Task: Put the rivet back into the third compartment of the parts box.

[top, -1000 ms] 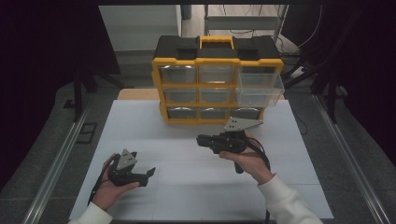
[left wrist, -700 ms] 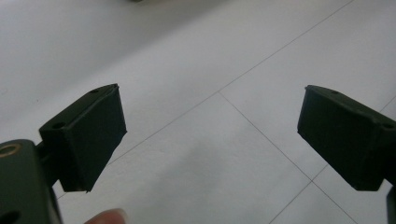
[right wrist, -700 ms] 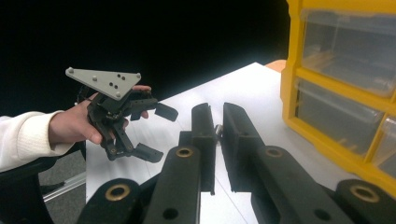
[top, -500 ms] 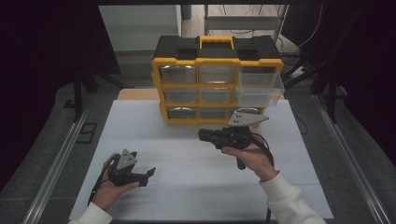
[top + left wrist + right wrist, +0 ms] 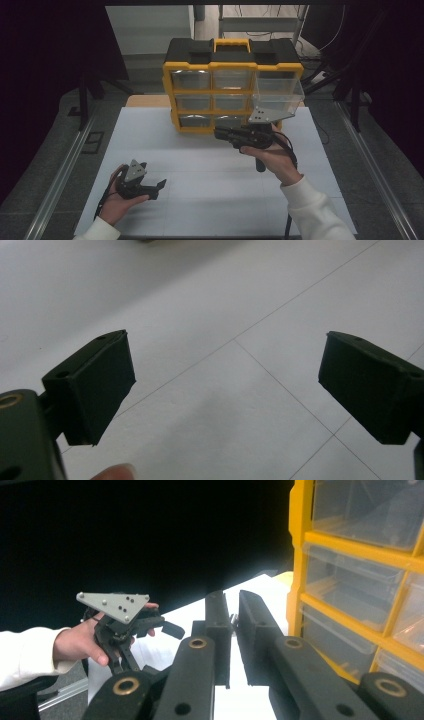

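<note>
Yellow organizer [image 5: 200,85] at tabletop [image 5: 210,200] rear, 1 clear drawer [image 5: 278,92] pulled out: light, rigid, slippery; best gripped by front lip. Right gripper [image 5: 222,134] fingers pressed together; left gripper [image 5: 159,186] fingers spread, empty.

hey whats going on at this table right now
A person holds a gripper in each hand over a white table. The right gripper, jaws nearly closed and empty, is raised in front of a yellow drawer organizer, whose top-right clear drawer is pulled out. The left gripper sits low near the table, jaws open, holding nothing.
</note>
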A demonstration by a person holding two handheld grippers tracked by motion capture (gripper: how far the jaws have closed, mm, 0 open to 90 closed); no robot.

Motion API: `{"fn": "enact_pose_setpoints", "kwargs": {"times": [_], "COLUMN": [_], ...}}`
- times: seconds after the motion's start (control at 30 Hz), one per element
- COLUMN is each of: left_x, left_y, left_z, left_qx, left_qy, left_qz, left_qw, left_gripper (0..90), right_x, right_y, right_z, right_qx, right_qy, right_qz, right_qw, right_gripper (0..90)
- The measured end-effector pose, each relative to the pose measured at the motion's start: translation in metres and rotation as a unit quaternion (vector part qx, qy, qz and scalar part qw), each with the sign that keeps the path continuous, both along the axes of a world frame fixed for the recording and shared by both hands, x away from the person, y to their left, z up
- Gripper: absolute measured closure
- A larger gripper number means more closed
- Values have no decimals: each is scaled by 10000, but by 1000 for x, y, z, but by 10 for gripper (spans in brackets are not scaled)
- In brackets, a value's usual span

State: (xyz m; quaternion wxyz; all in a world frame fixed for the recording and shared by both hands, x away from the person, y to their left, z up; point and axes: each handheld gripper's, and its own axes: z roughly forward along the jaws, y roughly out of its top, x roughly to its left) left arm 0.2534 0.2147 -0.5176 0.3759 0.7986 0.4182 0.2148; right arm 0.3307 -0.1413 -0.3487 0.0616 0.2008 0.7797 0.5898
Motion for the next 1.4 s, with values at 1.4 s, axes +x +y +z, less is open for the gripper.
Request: {"fn": "enact_pose_setpoints", "kwargs": {"times": [1.4], "left_x": [0], "left_y": [0], "left_z": [0], "left_qx": [8], "left_qy": [2], "left_qz": [4], "left_qw": [10000], "left_gripper": [81], "right_x": [26], "right_y": [-23], "right_z": [50], "right_qx": [242], "right_qy": [-293], "right_qz": [-451], "right_qw": [9983], "right_gripper": [836]}}
